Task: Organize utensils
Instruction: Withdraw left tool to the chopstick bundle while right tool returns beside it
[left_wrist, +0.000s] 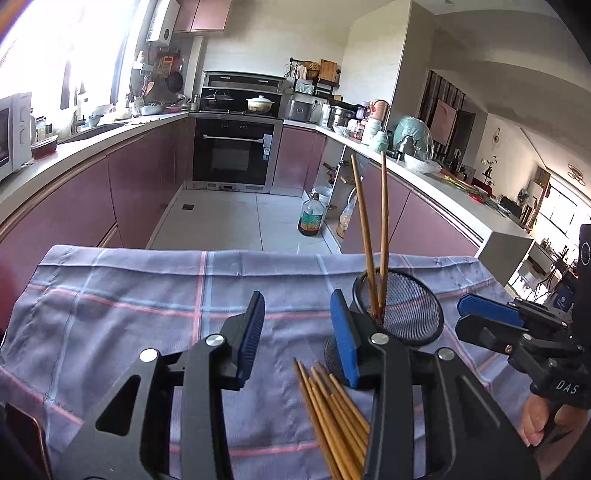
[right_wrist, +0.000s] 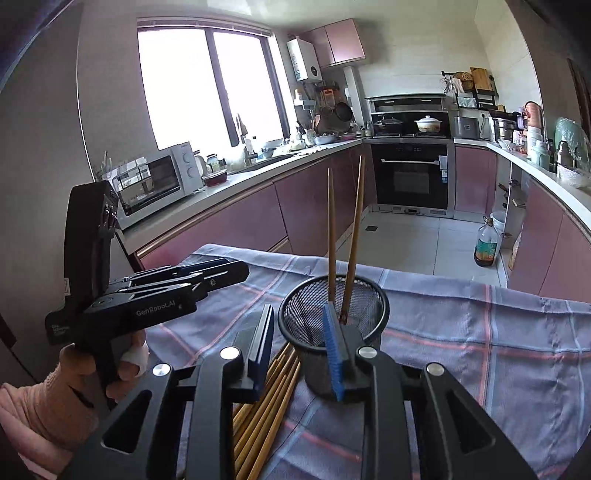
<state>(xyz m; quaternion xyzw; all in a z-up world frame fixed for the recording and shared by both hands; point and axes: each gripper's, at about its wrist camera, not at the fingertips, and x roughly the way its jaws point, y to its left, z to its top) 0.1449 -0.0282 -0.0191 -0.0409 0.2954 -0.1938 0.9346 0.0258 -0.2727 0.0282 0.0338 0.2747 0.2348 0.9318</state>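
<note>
A black mesh cup (left_wrist: 404, 314) stands on the checked cloth (left_wrist: 129, 295) and holds two wooden chopsticks (left_wrist: 373, 236), upright and leaning apart. It also shows in the right wrist view (right_wrist: 334, 332) with the two chopsticks (right_wrist: 341, 236). Several loose chopsticks (left_wrist: 332, 413) lie in a bundle on the cloth left of the cup, also seen in the right wrist view (right_wrist: 266, 402). My left gripper (left_wrist: 301, 339) is open and empty above the bundle. My right gripper (right_wrist: 299, 350) is open and empty, with its right finger against the cup's near side.
The cloth-covered table ends at a far edge (left_wrist: 258, 253) with the kitchen floor beyond. An oil bottle (left_wrist: 312, 218) stands on the floor. Pink cabinets, counters and an oven (left_wrist: 232, 155) ring the room. A microwave (right_wrist: 159, 184) sits on the left counter.
</note>
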